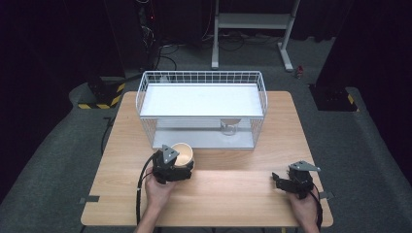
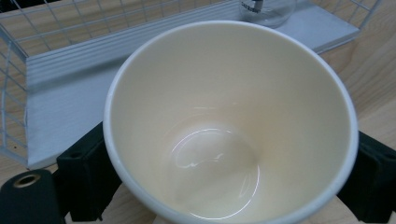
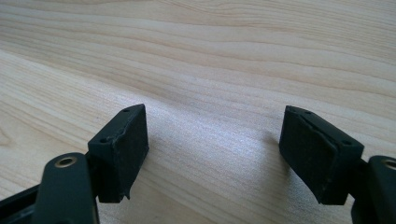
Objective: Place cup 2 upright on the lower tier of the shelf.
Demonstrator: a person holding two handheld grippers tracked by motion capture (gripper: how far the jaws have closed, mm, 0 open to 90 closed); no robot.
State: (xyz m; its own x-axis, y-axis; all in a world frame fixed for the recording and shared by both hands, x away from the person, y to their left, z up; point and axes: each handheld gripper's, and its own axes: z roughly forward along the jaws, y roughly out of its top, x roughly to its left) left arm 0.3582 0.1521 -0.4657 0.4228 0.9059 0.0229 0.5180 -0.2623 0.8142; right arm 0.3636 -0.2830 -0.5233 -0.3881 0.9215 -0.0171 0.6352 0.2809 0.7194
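Cup (image 2: 231, 121), cream and empty, is clamped across its sides by the left gripper (image 1: 173, 166), mouth up, just before the wire basket (image 1: 201, 77), presumably for placing on its shelf. Right gripper (image 3: 212, 149) is rested on the table (image 1: 233, 194), jaws apart, nothing held.

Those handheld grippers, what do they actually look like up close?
Both the left gripper and right gripper are matte black, each topped by a grey three-cornered plate. Their fingers are blocky black pads with small screw holes. A black cable trails back from each.
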